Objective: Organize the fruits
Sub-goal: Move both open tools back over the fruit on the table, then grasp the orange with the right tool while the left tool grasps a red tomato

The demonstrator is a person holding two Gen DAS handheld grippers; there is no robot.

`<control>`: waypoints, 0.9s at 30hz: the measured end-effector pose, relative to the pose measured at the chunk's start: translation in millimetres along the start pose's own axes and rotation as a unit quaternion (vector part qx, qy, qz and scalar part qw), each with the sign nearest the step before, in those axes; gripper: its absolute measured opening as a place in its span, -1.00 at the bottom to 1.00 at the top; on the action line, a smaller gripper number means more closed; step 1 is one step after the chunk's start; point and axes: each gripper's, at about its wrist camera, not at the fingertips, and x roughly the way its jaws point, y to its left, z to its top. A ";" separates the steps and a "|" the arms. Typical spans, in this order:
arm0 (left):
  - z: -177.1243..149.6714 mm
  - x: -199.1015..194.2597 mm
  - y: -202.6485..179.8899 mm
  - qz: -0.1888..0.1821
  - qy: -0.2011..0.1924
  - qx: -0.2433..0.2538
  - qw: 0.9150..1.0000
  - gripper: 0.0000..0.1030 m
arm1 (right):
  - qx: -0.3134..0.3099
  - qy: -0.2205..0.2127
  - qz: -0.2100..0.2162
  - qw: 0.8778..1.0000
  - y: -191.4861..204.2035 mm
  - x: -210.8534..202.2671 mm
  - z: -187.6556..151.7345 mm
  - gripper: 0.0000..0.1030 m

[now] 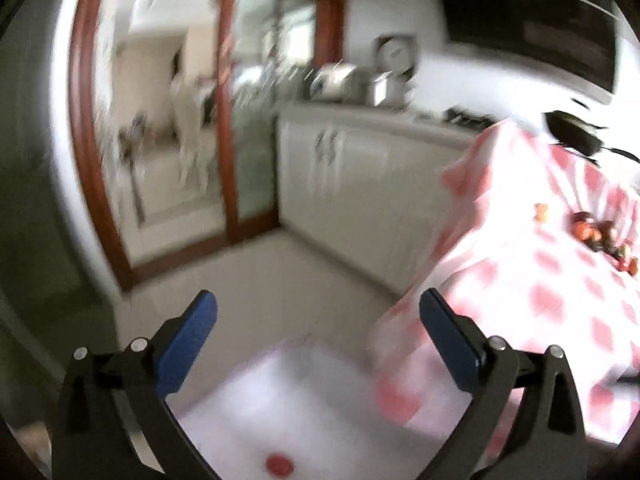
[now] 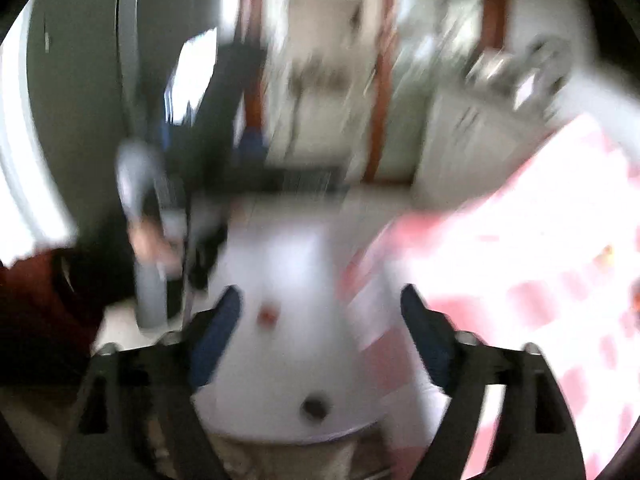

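Gaping empty: left tool (image 1: 318, 312), right tool (image 2: 320, 304); blur hides any writing.

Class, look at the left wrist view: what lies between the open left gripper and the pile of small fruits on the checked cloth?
Only bare pink-checked cloth lies between the left gripper and the fruits; nothing else sits there. The left wrist view shows this.

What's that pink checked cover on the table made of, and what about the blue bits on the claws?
The pink checked cover looks like soft cloth, or possibly thin plastic sheeting: it drapes in folds over the table edge, but blur hides any weave. The blue pads on the left claw look matte, perhaps rubber or plastic, mounted on black, seemingly rigid plastic arms.
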 end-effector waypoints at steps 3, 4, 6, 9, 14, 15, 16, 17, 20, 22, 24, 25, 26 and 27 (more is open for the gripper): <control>27.7 -20.2 -61.1 -0.035 -0.036 0.040 0.998 0.97 | 0.032 -0.108 -0.080 0.990 -39.4 -79.0 1.1 0.78; 35.2 -23.3 -86.9 -0.054 -0.039 0.054 0.996 0.97 | 0.043 -0.125 -0.101 0.986 -41.1 -101.8 -3.4 0.78; 41.8 -23.3 -125.7 -0.083 -0.028 0.069 0.994 0.97 | 0.081 -0.152 -0.153 0.973 -78.6 -133.9 -14.1 0.79; 48.2 -8.6 -202.3 -0.145 0.006 0.090 0.985 0.97 | 0.144 -0.161 -0.230 0.949 -130.7 -166.4 -44.8 0.79; 41.1 39.6 -342.9 -0.193 0.077 0.169 0.963 0.97 | 0.256 -0.142 -0.317 0.902 -208.0 -195.4 -82.8 0.79; 37.8 48.1 -365.0 -0.203 0.090 0.179 0.959 0.97 | 0.267 -0.133 -0.334 0.894 -222.6 -195.3 -94.3 0.79; 35.4 58.0 -395.4 -0.212 0.101 0.188 0.954 0.97 | 0.286 -0.120 -0.349 0.884 -234.7 -201.1 -102.4 0.79; 32.9 64.3 -414.1 -0.218 0.104 0.191 0.952 0.97 | 0.305 -0.107 -0.361 0.875 -249.8 -203.3 -118.4 0.79; 29.0 84.0 -470.2 -0.233 0.116 0.196 0.945 0.97 | 0.371 -0.098 -0.386 0.839 -311.0 -216.3 -162.9 0.79; 29.7 101.7 -503.1 -0.256 0.136 0.175 0.941 0.97 | 0.415 -0.088 -0.401 0.812 -355.3 -220.1 -180.9 0.80; 32.8 115.5 -526.3 -0.265 0.146 0.152 0.941 0.97 | 0.446 -0.085 -0.415 0.788 -387.7 -220.8 -198.4 0.80; 33.6 121.2 -532.7 -0.271 0.147 0.138 0.941 0.97 | 0.458 -0.082 -0.418 0.781 -402.9 -215.6 -207.5 0.80; 35.1 124.2 -533.6 -0.276 0.147 0.126 0.942 0.97 | 0.467 -0.078 -0.418 0.775 -408.6 -215.6 -211.9 0.80; 33.6 129.9 -537.3 -0.281 0.147 0.111 0.942 0.97 | 0.475 -0.077 -0.417 0.771 -415.1 -214.1 -218.7 0.81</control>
